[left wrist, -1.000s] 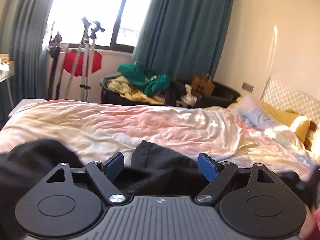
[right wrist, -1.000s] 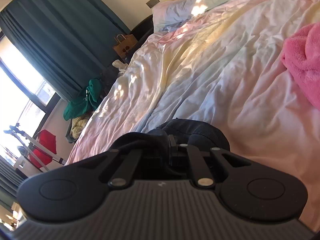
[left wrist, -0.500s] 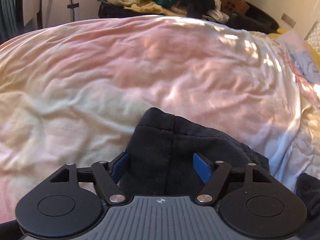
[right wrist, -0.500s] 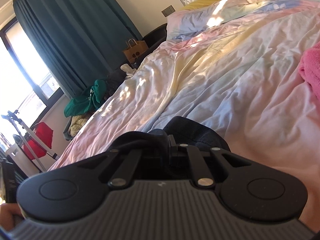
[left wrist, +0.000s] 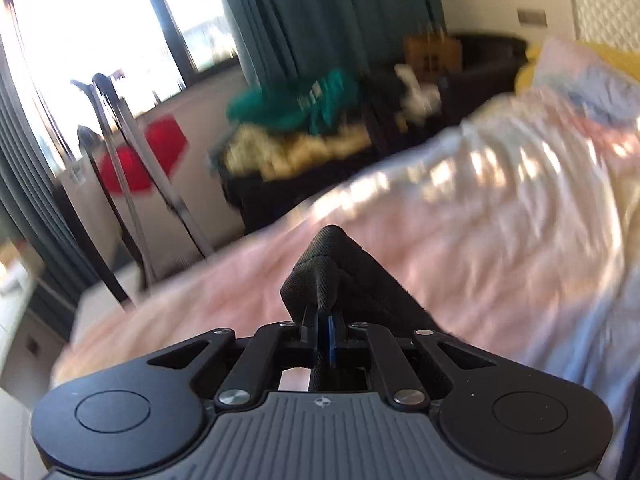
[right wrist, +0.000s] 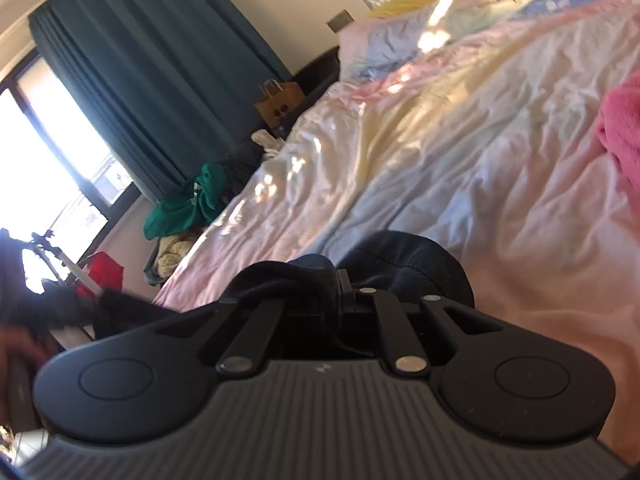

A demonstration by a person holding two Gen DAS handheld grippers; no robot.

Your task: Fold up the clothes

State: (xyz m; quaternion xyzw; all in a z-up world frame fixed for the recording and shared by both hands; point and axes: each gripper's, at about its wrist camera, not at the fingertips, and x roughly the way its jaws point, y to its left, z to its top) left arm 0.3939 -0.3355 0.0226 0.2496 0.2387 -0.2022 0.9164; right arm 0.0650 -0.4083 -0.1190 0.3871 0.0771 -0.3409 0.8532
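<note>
A black garment (left wrist: 344, 276) is pinched at a seamed corner by my left gripper (left wrist: 325, 326), which is shut on it; the cloth peaks above the blue pads and slopes off to the right over the bed. In the right wrist view my right gripper (right wrist: 340, 284) is shut on another bunched part of the same black garment (right wrist: 412, 264), which bulges to the right of the fingers. Both grippers hover low over the pastel duvet (right wrist: 460, 152). More black cloth (right wrist: 120, 308) hangs at the far left of the right wrist view.
A pink fluffy item (right wrist: 622, 128) lies on the bed at the right. Beyond the bed stand a sofa piled with green and yellow clothes (left wrist: 296, 120), a paper bag (right wrist: 278, 102), a tripod (left wrist: 132, 168) and teal curtains (right wrist: 152, 92). Pillows and a headboard are far right.
My left gripper, open around the black cloth half a second ago, has shut on its corner and lifted it while swinging up. The right gripper kept its hold and tilted slightly.
</note>
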